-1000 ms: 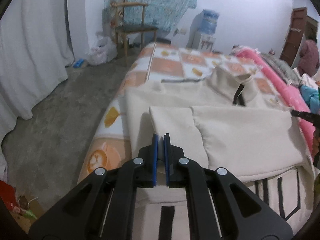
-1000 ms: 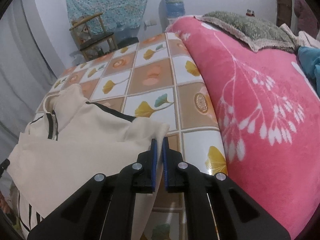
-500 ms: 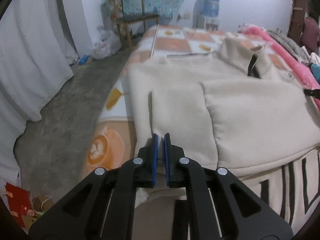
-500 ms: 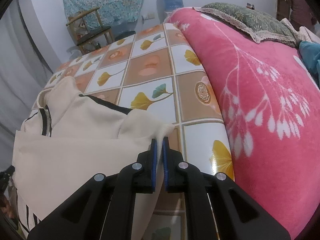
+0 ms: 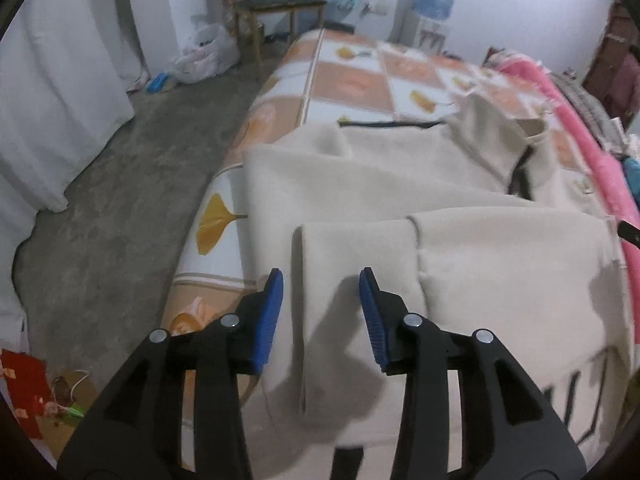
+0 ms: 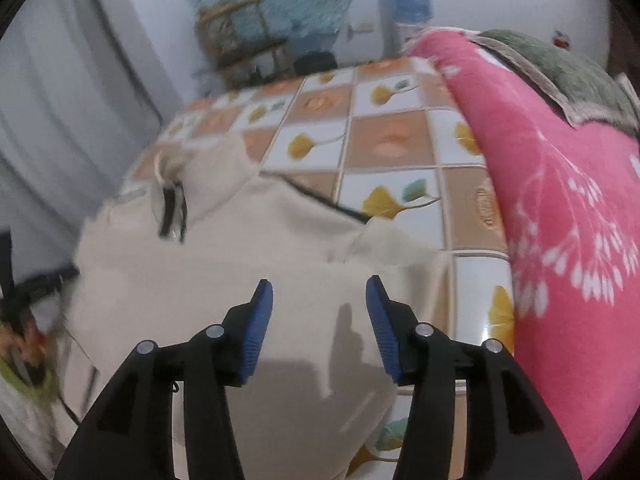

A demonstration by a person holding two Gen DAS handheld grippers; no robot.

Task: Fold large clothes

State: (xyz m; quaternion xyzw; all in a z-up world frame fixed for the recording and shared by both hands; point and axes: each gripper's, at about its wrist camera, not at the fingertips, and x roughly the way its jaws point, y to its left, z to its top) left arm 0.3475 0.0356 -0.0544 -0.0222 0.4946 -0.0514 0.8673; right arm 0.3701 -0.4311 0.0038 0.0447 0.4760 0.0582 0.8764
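Cream fleece jacket [image 5: 400,200] lies spread on the bed [image 5: 352,80] with the leaf-print sheet, its bottom part folded up over the middle. Left gripper [image 5: 321,286] and right gripper [image 6: 319,294] have just been opening; both stand apart above the cloth, holding nothing. Pink blanket [image 6: 560,208] lies beside the jacket.

Both wrist views look steeply down, close over one cream garment [image 5: 460,280].

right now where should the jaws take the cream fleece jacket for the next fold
Probably the cream fleece jacket at its folded near edge, one corner per gripper: left gripper from the floor side, right gripper from the pink blanket side. Both have just opened, nothing pinched. That edge lies flat, straight and stacked, so it should lift evenly.
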